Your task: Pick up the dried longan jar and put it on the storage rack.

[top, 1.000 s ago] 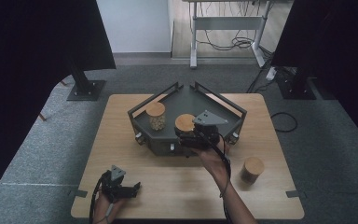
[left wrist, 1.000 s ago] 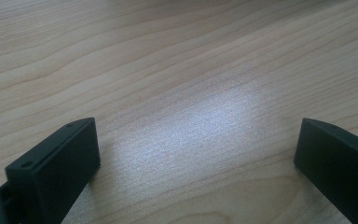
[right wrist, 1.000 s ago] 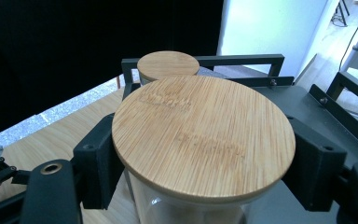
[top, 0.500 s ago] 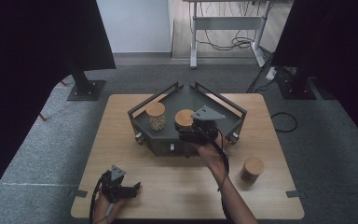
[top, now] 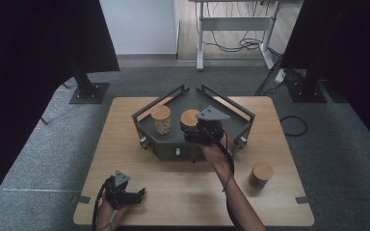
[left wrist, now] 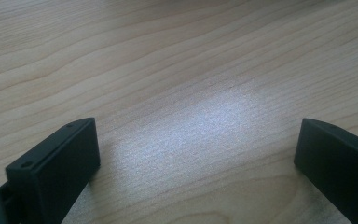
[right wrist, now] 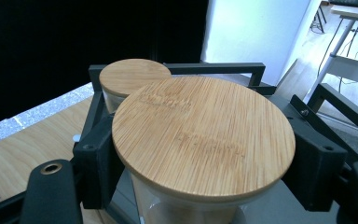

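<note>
My right gripper (top: pixel 193 126) is shut on a glass jar with a round bamboo lid (top: pixel 190 117), held over the dark angular tray (top: pixel 233 109) at the table's middle. In the right gripper view the lid (right wrist: pixel 203 135) sits between the two black jaws, which press on the glass just under it. A second bamboo-lidded jar (top: pixel 161 119) with pale contents stands in the tray to the left, just behind the held one (right wrist: pixel 133 77). A third lidded jar (top: pixel 261 174) stands on the table at the right. My left gripper (top: pixel 136 195) rests open at the front left, bare wood between its jaws (left wrist: pixel 196 154).
The wooden table (top: pixel 125 144) sits on grey carpet. The tray has raised rails on its back sides. A black stand base (top: pixel 88 91) lies beyond the table's left corner, and a desk frame with cables (top: pixel 236 29) stands at the back.
The right gripper has carried its jar slightly farther back over the tray. The left gripper has stayed still.
</note>
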`<state>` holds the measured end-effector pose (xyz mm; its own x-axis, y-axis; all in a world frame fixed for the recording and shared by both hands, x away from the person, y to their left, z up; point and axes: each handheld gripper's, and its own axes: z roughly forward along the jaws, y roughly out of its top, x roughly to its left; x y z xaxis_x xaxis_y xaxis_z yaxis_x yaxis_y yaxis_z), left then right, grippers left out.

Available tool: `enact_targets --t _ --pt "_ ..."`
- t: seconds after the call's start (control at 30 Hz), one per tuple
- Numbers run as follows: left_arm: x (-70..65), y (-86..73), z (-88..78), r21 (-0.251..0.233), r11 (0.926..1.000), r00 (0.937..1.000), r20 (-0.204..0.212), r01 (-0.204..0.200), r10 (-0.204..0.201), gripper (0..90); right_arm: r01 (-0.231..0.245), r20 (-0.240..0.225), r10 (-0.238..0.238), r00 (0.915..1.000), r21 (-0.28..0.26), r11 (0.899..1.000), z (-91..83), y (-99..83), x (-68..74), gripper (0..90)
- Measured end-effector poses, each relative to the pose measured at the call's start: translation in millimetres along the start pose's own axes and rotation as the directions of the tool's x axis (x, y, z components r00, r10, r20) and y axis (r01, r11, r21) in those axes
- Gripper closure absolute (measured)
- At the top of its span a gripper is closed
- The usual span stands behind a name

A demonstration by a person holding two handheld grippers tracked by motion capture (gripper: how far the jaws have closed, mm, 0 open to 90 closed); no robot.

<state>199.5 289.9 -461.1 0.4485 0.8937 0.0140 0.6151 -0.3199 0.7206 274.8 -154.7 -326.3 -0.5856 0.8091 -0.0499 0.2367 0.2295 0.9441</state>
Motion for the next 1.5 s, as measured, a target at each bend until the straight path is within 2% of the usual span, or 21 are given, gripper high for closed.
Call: enact_targets --t 0.77,1.13,1.5 --pt "0.0 -0.1 0.0 0.0 1.0 1.0 0.0 -0.001 0.001 0.0 0.0 0.035 0.0 0.9994 0.011 1.0 22.1 0.2 -1.3 23.4" --pt "0.1 -0.1 0.0 0.0 1.0 1.0 0.001 -0.001 0.001 0.0 -0.014 0.05 0.013 0.9987 0.026 1.0 31.4 -3.6 -3.4 23.4" --pt "0.2 -0.1 0.0 0.0 1.0 1.0 0.002 -0.002 0.002 0.0 -0.009 0.054 0.007 0.9985 0.043 0.999 40.0 -8.2 -1.6 23.4"
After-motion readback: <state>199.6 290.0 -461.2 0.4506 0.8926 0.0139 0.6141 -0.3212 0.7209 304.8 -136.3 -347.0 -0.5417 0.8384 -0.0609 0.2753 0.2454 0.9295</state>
